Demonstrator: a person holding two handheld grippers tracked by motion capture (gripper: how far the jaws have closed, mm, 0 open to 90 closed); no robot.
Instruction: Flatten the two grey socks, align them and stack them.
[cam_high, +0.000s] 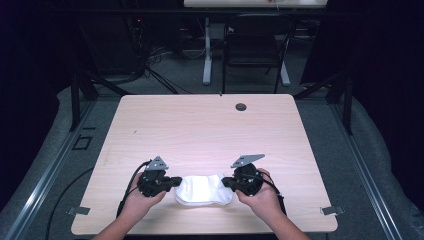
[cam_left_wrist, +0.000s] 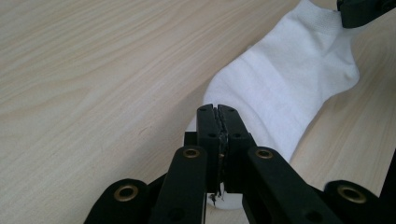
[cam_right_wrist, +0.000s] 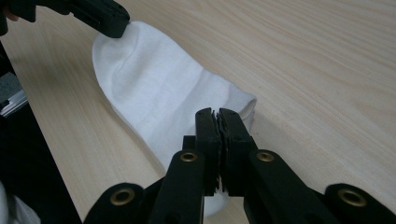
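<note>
White ankle sock (cam_high: 204, 190) flat on wooden table (cam_high: 200, 125), near front edge. L gripper (cam_high: 176, 182) pinched tight on one end, R gripper (cam_high: 225, 182) clamped on the other end.

Both forearms are bare, with no sleeve in sight. The left hand-held gripper (cam_high: 175, 182) is matte black, with a grey three-cornered plate on top and a black cable trailing from it toward the near edge. The right hand-held gripper (cam_high: 224, 182) matches it, plate and cable alike. Up close, each has two flat black jaws on broad black link arms, with brass-coloured ringed holes at the pivots.
</note>
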